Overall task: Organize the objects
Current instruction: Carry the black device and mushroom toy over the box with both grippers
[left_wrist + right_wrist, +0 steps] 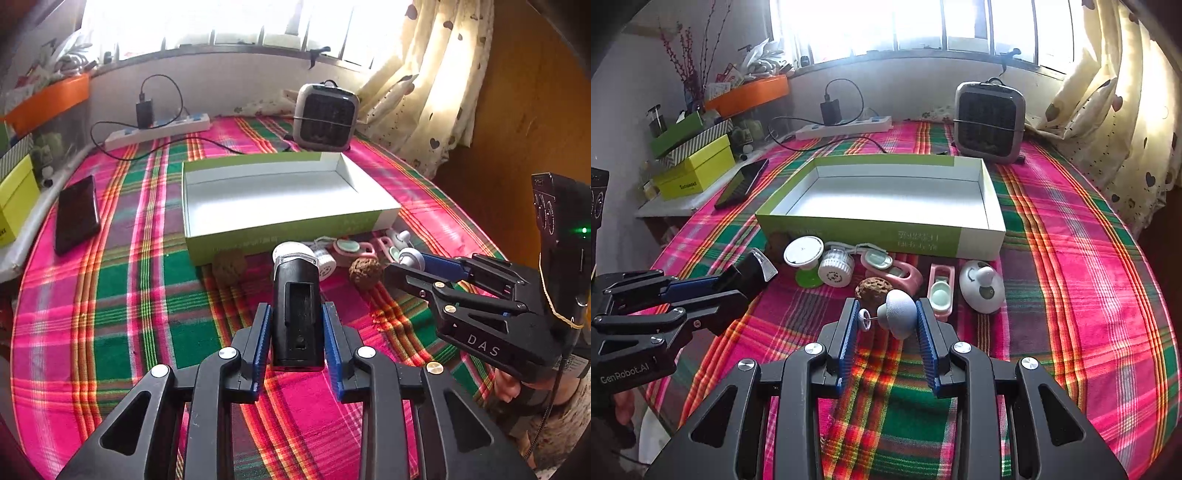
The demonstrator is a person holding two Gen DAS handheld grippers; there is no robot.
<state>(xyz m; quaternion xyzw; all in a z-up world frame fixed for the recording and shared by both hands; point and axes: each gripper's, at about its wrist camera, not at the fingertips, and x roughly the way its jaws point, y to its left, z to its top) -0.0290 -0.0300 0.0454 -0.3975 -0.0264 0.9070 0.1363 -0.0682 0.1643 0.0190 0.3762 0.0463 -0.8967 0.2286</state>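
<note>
My left gripper [297, 325] is shut on a black box-shaped device [296, 310] with a clear tip, held above the plaid cloth; it also shows in the right wrist view [748, 277]. My right gripper [886, 325] is shut on a small grey-white mushroom-shaped gadget [897, 314] with a thin pin and ring; it shows in the left wrist view [410, 257]. An open green box [857, 230] with a white inside stands just beyond. In front of it lie a white disc on a green stand [804, 258], a white round cap [834, 271], pink holders [897, 271], a brown walnut [870, 291] and a white dome [982, 286].
A small heater [989, 122] stands behind the box at the right. A power strip with a charger [846, 123] and cable lies at the back. A black phone [742, 182] lies left of the box. Yellow and green boxes [696, 168] sit on a side shelf. Curtains hang at the right.
</note>
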